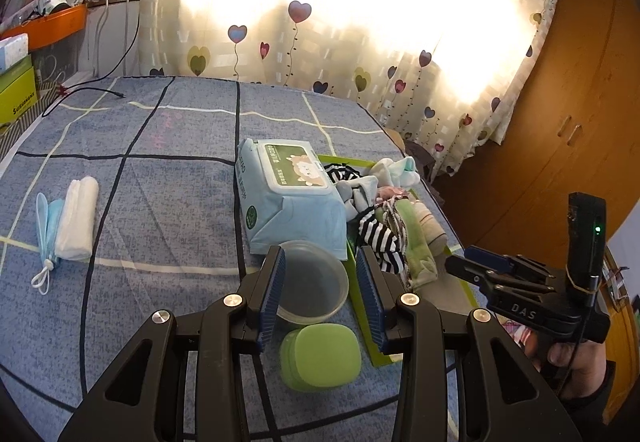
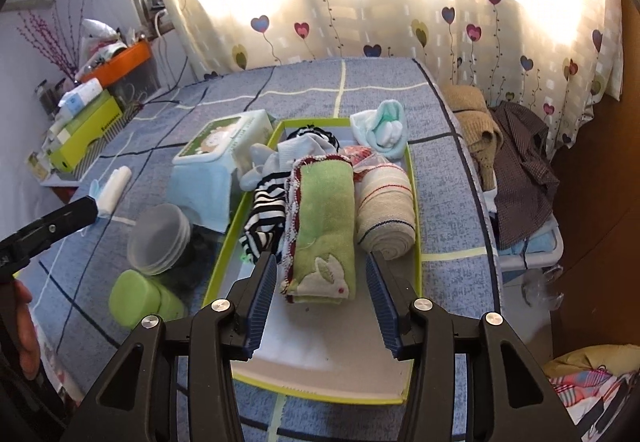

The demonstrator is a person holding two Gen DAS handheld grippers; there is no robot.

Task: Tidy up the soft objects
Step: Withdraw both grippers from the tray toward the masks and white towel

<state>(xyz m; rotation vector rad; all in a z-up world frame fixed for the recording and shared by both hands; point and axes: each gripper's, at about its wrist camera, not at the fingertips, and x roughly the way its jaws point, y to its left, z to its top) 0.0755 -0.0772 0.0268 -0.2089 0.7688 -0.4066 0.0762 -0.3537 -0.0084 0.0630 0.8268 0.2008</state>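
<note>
Black hand-held gripper (image 1: 321,296), blue ribbed pads (image 1: 275,292), silver screws, dark sleeve

A bed (image 1: 168,146) with a blue checked cover carries everything. On it lie a green-rimmed tray (image 2: 416,202), a pack of wet wipes (image 1: 288,194) touching the tray's left side, a stack of clear bowls (image 1: 316,282), a green lidded box (image 1: 320,356), a rolled white cloth (image 1: 78,218) beside a blue face mask (image 1: 48,230), and a black cable (image 1: 96,90).
</note>
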